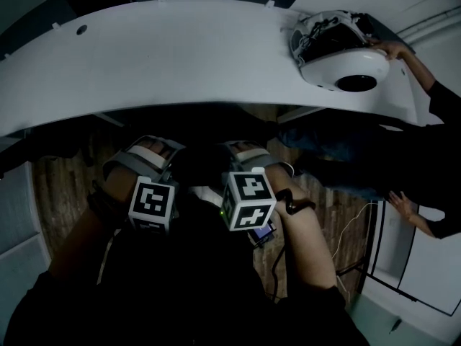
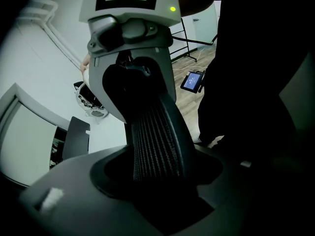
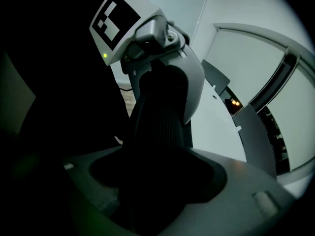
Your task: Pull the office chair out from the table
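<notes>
Nearest, the left gripper (image 1: 144, 161) and right gripper (image 1: 248, 161) sit side by side, both tipped steeply down onto the black top of the office chair (image 1: 203, 166). The chair stands tucked in at the near edge of the table (image 1: 180, 56). The top of its back is just this side of that edge, and the rest is lost in the shadow beneath.

Each gripper's jaws stand partway in, far from fully together, and appear clamped on the chair back. In each gripper view a black ribbed band (image 2: 157, 141) fills the gap at the jaws, with no space showing beside it.

The top of the back runs along the table edge, left to right. The two grippers hold it on either side of its middle, equally near. By my reading the pull goes straight back from the table, both hands together; an uneven tug would likely swivel the chair rather than roll it out
</notes>
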